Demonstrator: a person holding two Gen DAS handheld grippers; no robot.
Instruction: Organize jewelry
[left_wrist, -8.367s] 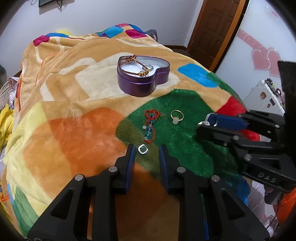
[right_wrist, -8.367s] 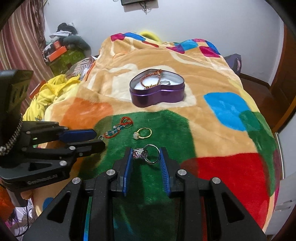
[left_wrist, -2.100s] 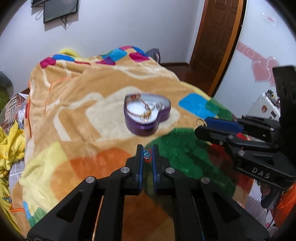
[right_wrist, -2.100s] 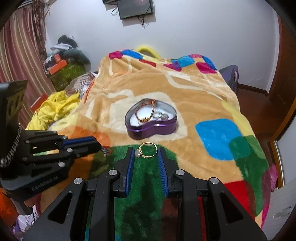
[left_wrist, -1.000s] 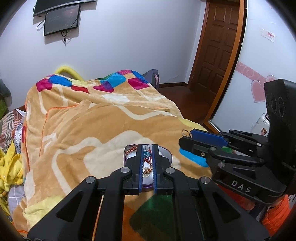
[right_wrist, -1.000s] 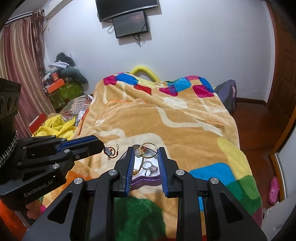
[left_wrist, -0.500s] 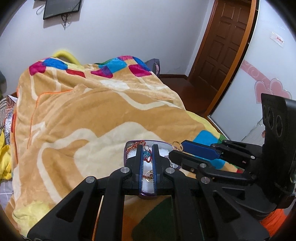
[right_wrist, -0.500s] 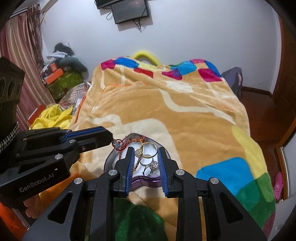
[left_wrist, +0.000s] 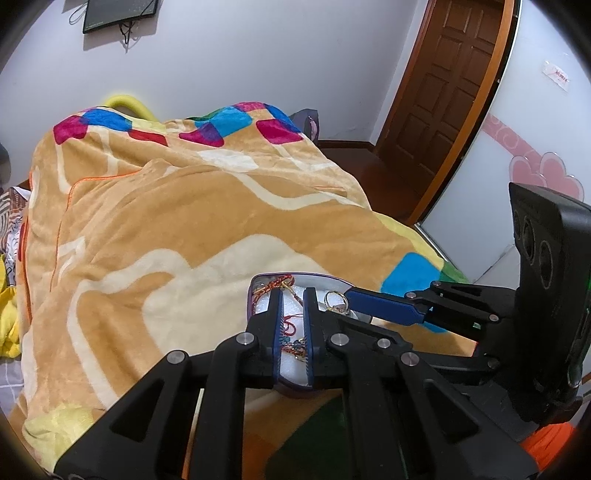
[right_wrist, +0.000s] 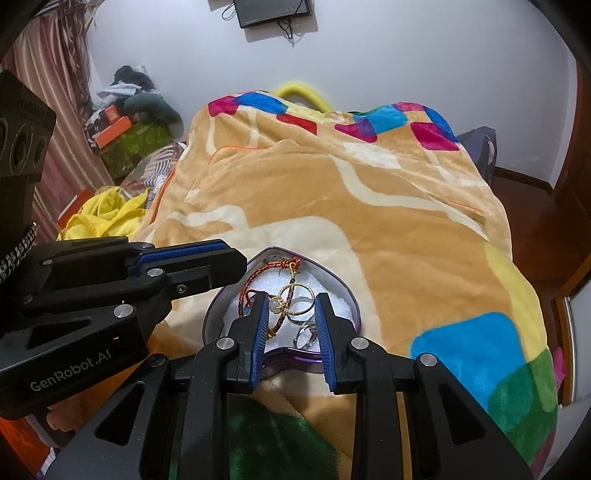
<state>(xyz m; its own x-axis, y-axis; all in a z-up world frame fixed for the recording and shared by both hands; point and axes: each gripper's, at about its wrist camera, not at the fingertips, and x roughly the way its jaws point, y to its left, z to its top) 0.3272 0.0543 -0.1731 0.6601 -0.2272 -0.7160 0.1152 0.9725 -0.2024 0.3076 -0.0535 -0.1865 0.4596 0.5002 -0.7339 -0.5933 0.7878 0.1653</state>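
Basically both grippers hung over the purple heart-shaped tin (right_wrist: 295, 360), low centre in both views, on the plush orange patchwork blanket (right_wrist: 369, 229) covering the bed. Left gripper (left_wrist: 293, 326) had its jaws together, clamped on a red beaded cord bracelet (left_wrist: 291, 341) that dangled between the blue pads onto the tin's white foam lining. Right gripper (right_wrist: 290, 314) had its jaws clamped on a thin gold ring with a pale stone (right_wrist: 295, 295), held across the gap just above the tin.

Risks, as a judgement: the two sets of jaws sat nearly touching over one small tin, so they could knock together on release. The ring looked pinched only at its edges and could spring out onto the blanket pile and get lost. The cord could snag on the pad ribs, or tangle with the red-and-gold braided bracelet (right_wrist: 269, 277) already inside. The soft bed could let the tin tip if pressed.

Tin looked shallow, glossy, lid off; also held silver rings (right_wrist: 306, 334) at lower right.
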